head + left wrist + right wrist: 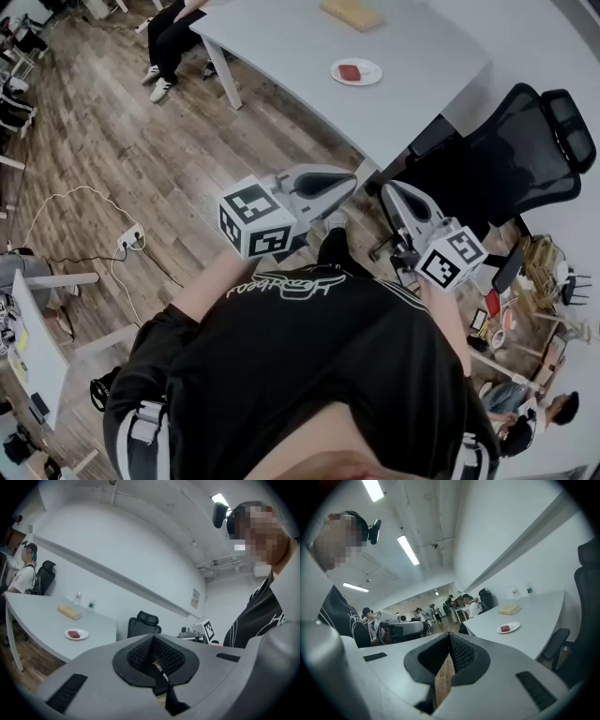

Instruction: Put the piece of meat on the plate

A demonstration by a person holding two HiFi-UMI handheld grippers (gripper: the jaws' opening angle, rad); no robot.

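Observation:
A red piece of meat (350,71) lies on a small white plate (368,73) on the grey table (394,56), far ahead of me. The left gripper view shows the meat (73,633) on the plate (82,634), and so does the right gripper view, with meat (505,628) and plate (513,626). My left gripper (349,180) and right gripper (389,190) are held side by side in front of my chest, short of the table. Each is shut with nothing in it; the jaws meet at their tips in both gripper views (153,639) (450,638).
A tan block (352,13) lies beyond the plate, with two bottles (77,596) near the wall. A black office chair (511,159) stands at the table's near right corner. A seated person (173,33) is at the far left. Cables and a power strip (129,237) lie on the wood floor.

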